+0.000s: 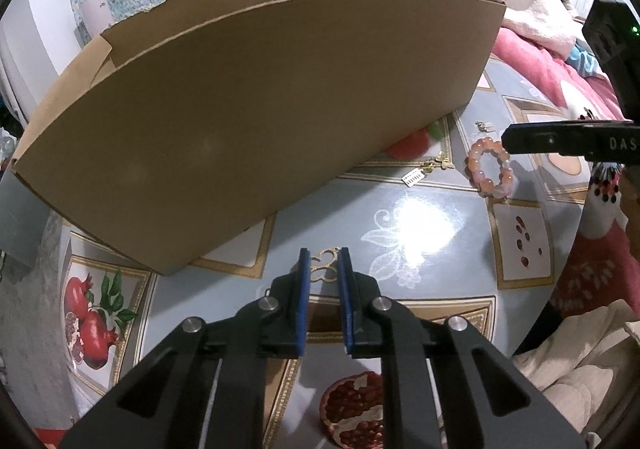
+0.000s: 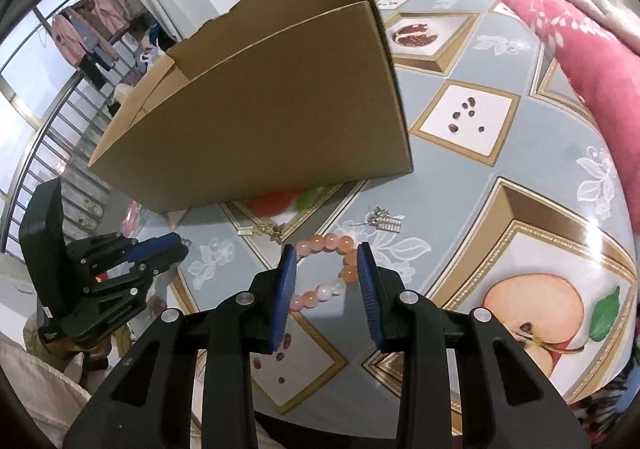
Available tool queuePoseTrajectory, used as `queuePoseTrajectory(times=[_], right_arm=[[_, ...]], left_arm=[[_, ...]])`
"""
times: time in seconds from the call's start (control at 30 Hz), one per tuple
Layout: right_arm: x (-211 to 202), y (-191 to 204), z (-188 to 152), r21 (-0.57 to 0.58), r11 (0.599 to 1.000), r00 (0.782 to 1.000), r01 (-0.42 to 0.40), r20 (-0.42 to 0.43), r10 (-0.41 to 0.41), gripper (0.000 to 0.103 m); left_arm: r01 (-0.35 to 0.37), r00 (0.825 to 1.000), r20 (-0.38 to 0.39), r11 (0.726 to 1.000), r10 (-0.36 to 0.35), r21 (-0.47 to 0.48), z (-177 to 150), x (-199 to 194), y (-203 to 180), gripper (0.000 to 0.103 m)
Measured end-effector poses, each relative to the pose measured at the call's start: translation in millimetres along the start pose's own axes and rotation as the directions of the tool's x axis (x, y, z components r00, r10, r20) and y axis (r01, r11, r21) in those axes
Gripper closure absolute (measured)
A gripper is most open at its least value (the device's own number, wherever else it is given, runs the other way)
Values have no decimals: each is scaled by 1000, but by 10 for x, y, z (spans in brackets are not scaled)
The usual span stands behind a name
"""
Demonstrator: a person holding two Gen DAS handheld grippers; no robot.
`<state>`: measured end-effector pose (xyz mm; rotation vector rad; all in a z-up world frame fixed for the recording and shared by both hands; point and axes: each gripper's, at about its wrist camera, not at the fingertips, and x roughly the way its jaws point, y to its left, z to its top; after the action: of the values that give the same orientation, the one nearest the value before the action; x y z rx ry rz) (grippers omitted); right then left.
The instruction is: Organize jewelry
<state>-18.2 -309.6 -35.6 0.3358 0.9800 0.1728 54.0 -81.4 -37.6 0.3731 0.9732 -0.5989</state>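
My left claw [image 1: 324, 269] pinches a gold openwork ornament [image 1: 325, 264] between its blue pads. My right claw [image 2: 327, 281] gapes wide around a pink-orange bead bracelet [image 2: 326, 269] lying on the desk [image 2: 480, 153]. At eleven o'clock stands the cardboard box [image 2: 272, 109], contents hidden. "DAS" shows on my right claw.

Jewelry pieces loose on the patterned table, beside an open cardboard box.

A bracelet [image 2: 326, 269] of round pink, orange and pale beads lies flat in a closed loop. A small silver earring pair [image 2: 384, 221] rests just beyond it. A gold butterfly chain with a white tag [image 1: 428, 168] lies near the foot of the cardboard box [image 1: 256, 121], which stands upright, open-topped. A gold openwork pendant [image 1: 325, 265] sits apart.
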Motion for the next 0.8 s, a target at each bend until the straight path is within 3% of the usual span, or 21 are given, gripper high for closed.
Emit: queuePoseTrajectory(times=[0.2, 0.6, 0.8], right_arm=[[-58, -89, -1, 6, 1000, 1000, 11, 12, -11, 71], [-50, -148, 72, -20, 993, 993, 115, 33, -114, 71], [85, 20, 108, -111, 974, 979, 199, 53, -194, 75]], left_arm=[[-4, 1000, 19, 1000, 4, 1, -14, -102, 6, 91], [19, 999, 46, 1000, -18, -16, -2, -158, 29, 90], [30, 999, 46, 999, -28, -27, -9, -137, 66, 90]])
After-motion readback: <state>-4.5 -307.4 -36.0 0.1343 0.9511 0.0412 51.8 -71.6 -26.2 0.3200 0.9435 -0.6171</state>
